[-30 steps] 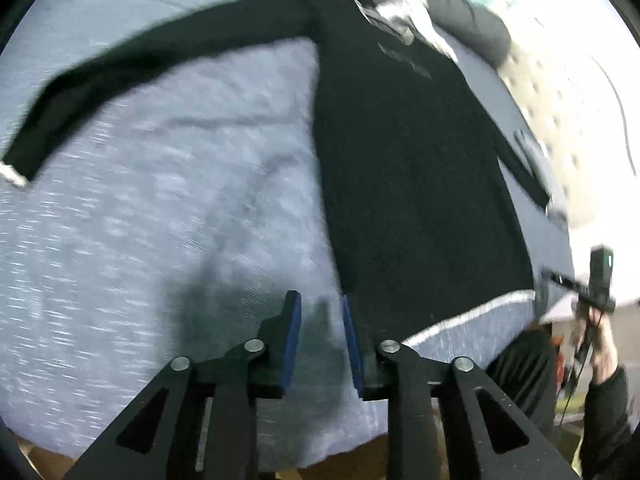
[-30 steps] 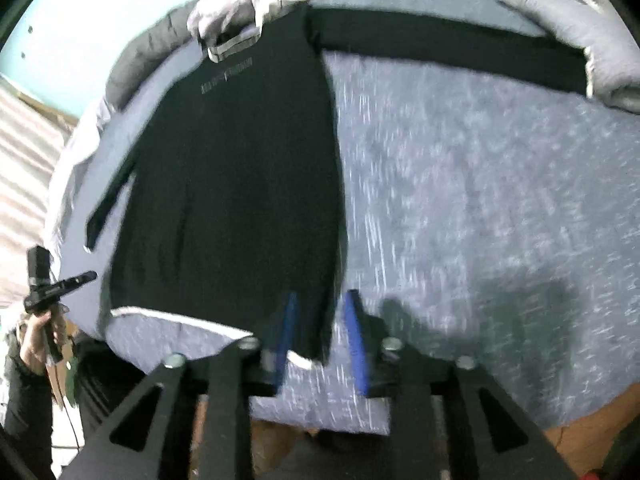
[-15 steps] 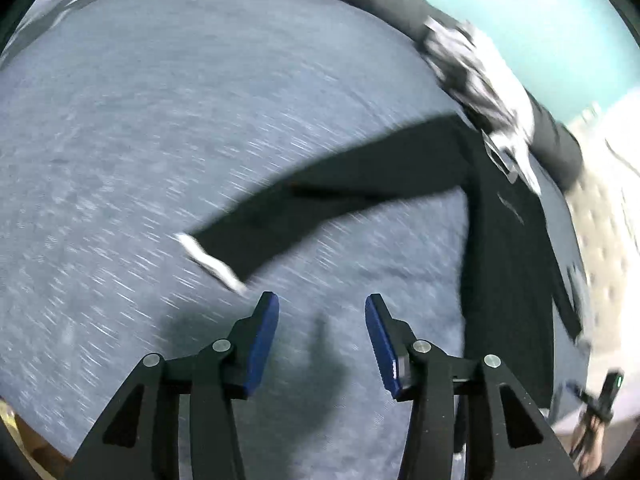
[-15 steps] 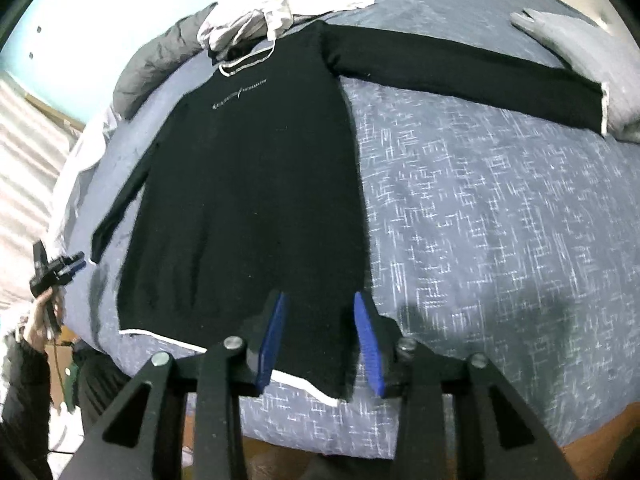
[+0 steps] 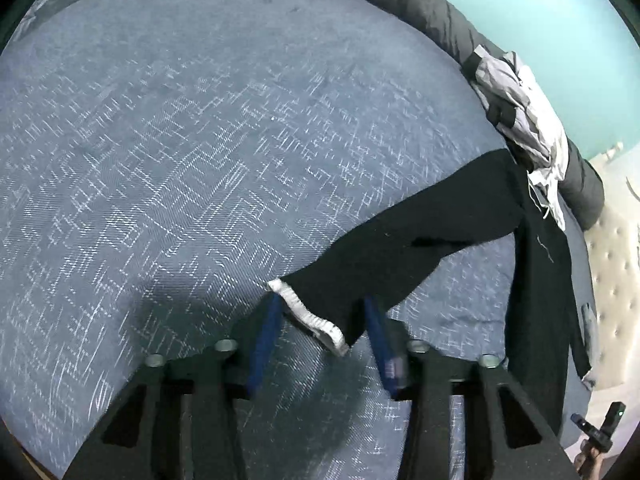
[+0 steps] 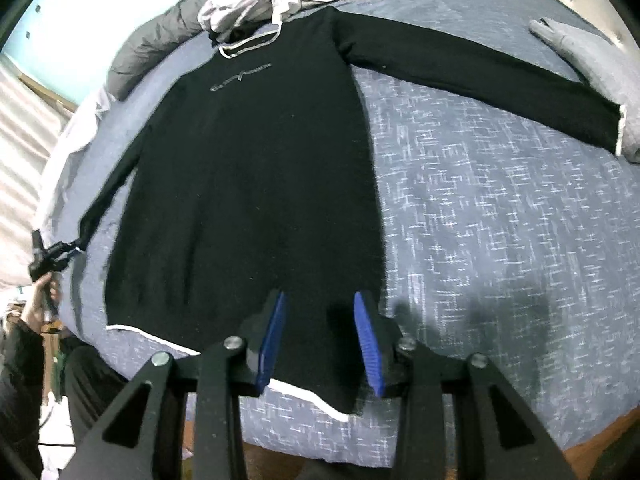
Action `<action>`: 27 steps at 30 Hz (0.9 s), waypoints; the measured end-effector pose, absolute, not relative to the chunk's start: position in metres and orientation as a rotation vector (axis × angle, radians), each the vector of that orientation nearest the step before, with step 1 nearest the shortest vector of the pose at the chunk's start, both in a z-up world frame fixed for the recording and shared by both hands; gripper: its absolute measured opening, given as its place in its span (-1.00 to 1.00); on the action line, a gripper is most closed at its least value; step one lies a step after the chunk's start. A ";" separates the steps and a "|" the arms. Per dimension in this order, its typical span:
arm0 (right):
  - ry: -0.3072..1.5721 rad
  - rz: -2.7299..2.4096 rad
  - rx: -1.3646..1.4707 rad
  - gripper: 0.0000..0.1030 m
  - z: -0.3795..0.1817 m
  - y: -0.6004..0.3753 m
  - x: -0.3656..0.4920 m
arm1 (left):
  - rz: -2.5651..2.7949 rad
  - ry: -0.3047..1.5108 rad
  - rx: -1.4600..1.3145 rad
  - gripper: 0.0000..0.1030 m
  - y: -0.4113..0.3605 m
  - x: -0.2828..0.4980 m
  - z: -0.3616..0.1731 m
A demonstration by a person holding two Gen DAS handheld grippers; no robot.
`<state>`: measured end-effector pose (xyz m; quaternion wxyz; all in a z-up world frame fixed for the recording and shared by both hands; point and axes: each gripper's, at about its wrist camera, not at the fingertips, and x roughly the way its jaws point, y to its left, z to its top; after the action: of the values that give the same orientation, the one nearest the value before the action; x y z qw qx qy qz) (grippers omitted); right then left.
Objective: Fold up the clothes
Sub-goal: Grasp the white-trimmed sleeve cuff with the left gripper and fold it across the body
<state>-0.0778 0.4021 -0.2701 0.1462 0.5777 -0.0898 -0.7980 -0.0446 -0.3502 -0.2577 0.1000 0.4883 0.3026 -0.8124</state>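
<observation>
A black long-sleeved sweater (image 6: 248, 184) with white trim lies flat, face up, on a blue patterned bed cover (image 6: 500, 240). Its one sleeve (image 5: 400, 248) stretches out sideways and ends in a white cuff (image 5: 308, 316). My left gripper (image 5: 322, 308) is open, with the cuff lying between its blue pads (image 5: 264, 340). My right gripper (image 6: 320, 304) is open over the sweater's lower part, just above the white hem (image 6: 304, 394). The other sleeve (image 6: 480, 88) reaches toward the right in the right wrist view.
A pile of white and grey clothes (image 6: 260, 4) lies by the sweater's collar. A dark grey rolled duvet (image 5: 420, 12) runs along the far edge. A grey pillow (image 6: 592, 64) lies by the far sleeve end. A person's hand with a black device (image 6: 44, 264) is at the bed's side.
My left gripper has swung away from the hem to the sleeve's cuff and has opened wider. My right gripper has opened and moved in over the sweater's lower part.
</observation>
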 end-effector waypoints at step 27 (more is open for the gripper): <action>-0.264 -2.299 1.642 -0.30 -0.259 0.393 -0.077 | -2.668 0.268 1.510 -0.85 -0.290 -0.029 -0.216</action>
<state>-0.0773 0.3930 -0.2591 0.1516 0.5720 -0.0919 -0.8009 -0.0289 -0.2904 -0.2164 0.0321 0.4904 0.0870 -0.8665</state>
